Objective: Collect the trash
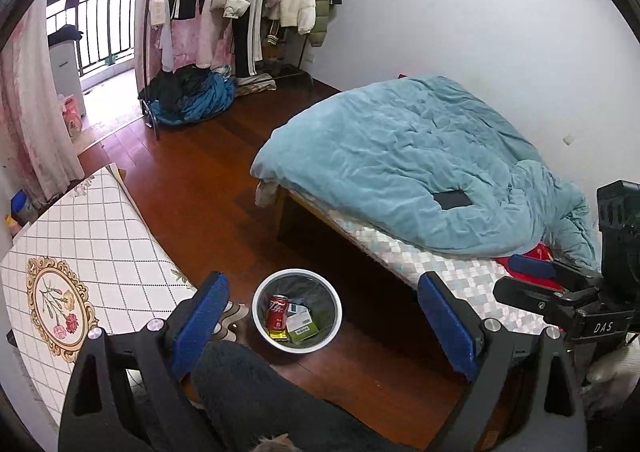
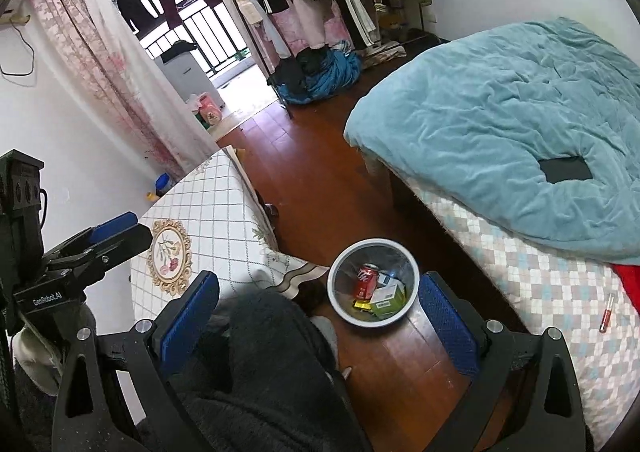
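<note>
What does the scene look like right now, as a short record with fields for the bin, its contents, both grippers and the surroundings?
bin: round trash bin on the wooden floor, between table and bed
contents: red can, green box, small wrappers
left gripper: open, empty
right gripper: open, empty
bed: blue quilt, a small tube on the mattress

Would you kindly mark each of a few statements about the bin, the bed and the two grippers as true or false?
1. The trash bin stands on the wooden floor. True.
2. The red can lies on the bed. False: it is inside the bin.
3. The left gripper is open and holds nothing. True.
4. The right gripper is shut on a green box. False: it is open and empty; the green box is in the bin.
5. A blue quilt covers the bed. True.
</note>
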`<action>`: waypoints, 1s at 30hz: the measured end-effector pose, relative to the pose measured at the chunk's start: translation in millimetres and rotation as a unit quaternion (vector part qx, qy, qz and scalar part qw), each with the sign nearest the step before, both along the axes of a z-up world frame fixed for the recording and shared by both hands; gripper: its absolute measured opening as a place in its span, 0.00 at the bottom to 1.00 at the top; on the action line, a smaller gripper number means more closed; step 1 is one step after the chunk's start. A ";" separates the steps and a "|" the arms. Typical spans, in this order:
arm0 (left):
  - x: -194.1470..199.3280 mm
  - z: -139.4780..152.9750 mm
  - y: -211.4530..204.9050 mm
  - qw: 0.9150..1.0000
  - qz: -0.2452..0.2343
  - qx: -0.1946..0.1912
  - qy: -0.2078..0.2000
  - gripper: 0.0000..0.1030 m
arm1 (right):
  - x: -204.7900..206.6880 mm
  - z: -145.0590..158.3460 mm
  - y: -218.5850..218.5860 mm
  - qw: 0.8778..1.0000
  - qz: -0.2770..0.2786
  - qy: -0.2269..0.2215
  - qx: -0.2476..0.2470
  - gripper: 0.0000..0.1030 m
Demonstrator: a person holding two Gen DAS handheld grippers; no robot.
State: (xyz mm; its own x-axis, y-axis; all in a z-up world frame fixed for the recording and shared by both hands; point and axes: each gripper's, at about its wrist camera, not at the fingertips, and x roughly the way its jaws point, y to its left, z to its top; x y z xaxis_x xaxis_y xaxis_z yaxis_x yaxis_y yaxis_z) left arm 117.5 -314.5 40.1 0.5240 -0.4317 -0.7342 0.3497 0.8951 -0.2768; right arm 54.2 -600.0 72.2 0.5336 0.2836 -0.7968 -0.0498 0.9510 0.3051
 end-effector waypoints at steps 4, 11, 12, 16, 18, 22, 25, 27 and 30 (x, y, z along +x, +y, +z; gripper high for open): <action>-3.6 0.1 0.1 1.000 -0.001 -0.003 0.004 0.93 | -4.2 -0.4 -0.8 1.000 -0.002 0.003 0.005 0.98; -5.9 0.5 -0.9 1.000 0.000 -0.005 0.002 0.93 | -7.5 1.9 -0.4 1.000 -0.006 0.004 0.004 0.99; -6.3 0.7 -1.4 1.000 0.001 -0.005 0.002 0.93 | -7.0 1.7 -0.9 1.000 -0.005 0.003 0.004 0.99; -7.9 2.3 0.5 1.000 0.003 -0.005 0.000 0.93 | -7.1 2.5 -1.9 1.000 -0.002 0.003 0.003 1.00; -9.4 3.3 1.9 1.000 0.002 -0.008 -0.001 0.94 | -7.7 3.5 -0.7 1.000 0.000 0.002 0.003 1.00; -9.5 4.2 4.9 1.000 0.003 -0.015 0.000 0.96 | -8.1 4.2 2.1 1.000 0.003 0.003 0.006 1.00; -10.0 4.8 5.7 1.000 0.001 -0.019 0.001 0.96 | -8.3 5.0 4.9 1.000 0.006 0.003 0.008 1.00; -9.9 3.9 7.1 1.000 0.000 -0.022 0.002 0.96 | -8.6 5.5 6.1 1.000 0.006 0.003 0.008 1.00; -9.9 3.5 7.5 1.000 -0.002 -0.024 0.003 0.96 | -8.2 5.5 5.7 1.000 0.006 0.003 0.008 1.00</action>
State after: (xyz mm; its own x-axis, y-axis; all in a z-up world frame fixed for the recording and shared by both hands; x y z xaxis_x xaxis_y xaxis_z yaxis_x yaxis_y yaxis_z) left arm 107.6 -307.0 43.6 0.5171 -0.4695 -0.7157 0.3520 0.8788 -0.3221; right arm 46.0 -594.2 77.7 0.5259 0.3020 -0.7951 -0.0591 0.9455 0.3201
